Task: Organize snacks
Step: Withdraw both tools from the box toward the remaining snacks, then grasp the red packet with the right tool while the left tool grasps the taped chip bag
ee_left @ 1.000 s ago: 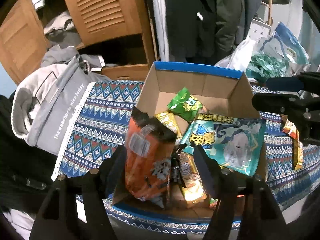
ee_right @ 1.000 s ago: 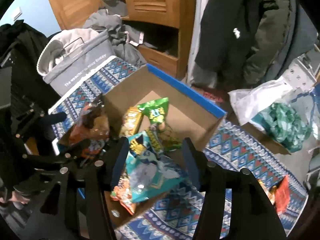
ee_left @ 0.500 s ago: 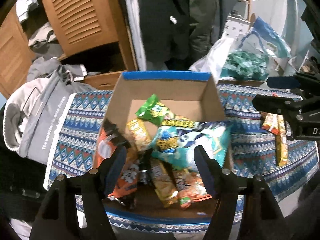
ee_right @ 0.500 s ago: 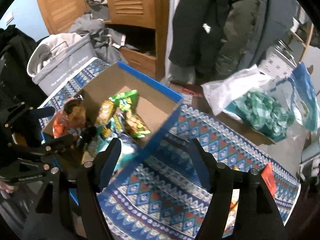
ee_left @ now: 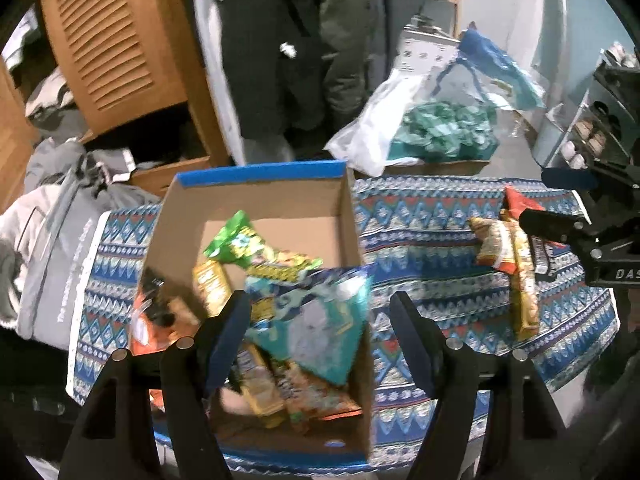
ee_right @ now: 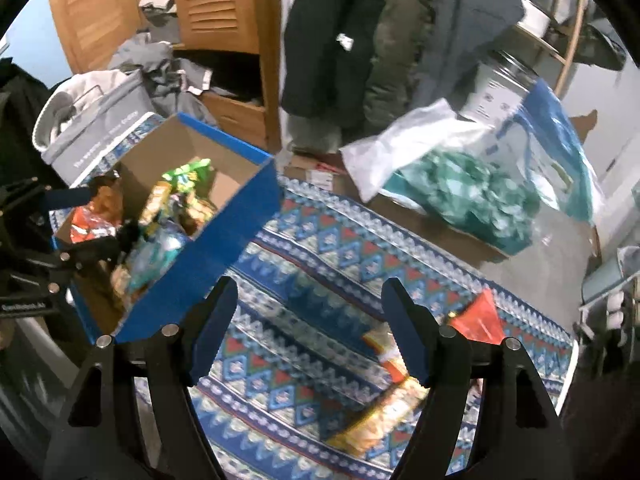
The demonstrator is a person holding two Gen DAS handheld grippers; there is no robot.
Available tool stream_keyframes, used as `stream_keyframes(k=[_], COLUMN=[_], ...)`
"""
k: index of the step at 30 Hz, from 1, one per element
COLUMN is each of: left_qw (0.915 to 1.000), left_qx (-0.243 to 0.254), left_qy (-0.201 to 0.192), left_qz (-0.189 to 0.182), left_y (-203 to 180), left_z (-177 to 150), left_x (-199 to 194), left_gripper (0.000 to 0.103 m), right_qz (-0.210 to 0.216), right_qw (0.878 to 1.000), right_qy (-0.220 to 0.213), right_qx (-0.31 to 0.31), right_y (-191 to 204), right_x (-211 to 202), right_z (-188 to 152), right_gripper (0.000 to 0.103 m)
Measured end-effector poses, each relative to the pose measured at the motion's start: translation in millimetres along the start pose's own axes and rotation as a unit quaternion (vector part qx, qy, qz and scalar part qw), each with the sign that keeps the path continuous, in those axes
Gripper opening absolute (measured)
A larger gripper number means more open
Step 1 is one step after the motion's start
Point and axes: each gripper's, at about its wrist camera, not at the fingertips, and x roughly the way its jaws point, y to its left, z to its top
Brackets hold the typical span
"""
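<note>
Snack packets (ee_left: pixel 304 312) fill the blue-edged cardboard box (ee_left: pixel 260 170) on the patterned surface (ee_left: pixel 432 232), a teal bag on top and a green one behind it. More packets (ee_left: pixel 508 256) lie loose on the cloth well to the box's right. The left hand-held gripper (ee_left: pixel 320 340) hangs over the box, jaws apart, gripping nothing. The right hand-held gripper (ee_right: pixel 308 328) has just been opening; nothing sits between its jaws, and the loose packets (ee_right: pixel 384 400) lie below it.
</note>
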Motion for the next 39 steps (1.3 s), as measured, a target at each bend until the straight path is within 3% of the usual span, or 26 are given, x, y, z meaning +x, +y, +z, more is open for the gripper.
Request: stream_keyframes(k=[20,26,37,39], left_qw=[0.9951,0.9927,0.9905,0.9904], left_qx=[0.092,0.115,0.132,0.131], left_qy=[0.011,0.006,0.012,0.014], left_qz=[-0.032,-0.035,-0.038,-0.042], left_y=[-108.0,-132.7,-155.7,-158.6], left_z=[18.2,24.2,26.9,27.4], left_x=[13.9,15.2,25.4,29.0], left_gripper=[0.073,0.073,0.074,0.078], right_qz=[-0.054,-0.05,-0.058,-0.055], right_qw=[0.997,0.995,0.995,0.996], right_qy=[0.004,0.005,0.034,0.038], right_qx=[0.061,0.09,0.076,0.064], right_y=[-107.3,-138.1,-168.2,-171.8], right_x=[-37.2,-45.8,-40.1,-38.5], right_z=[-72.1,-97.8,-114.1,-112.3], right_gripper=[0.074,0.074,0.074,0.074])
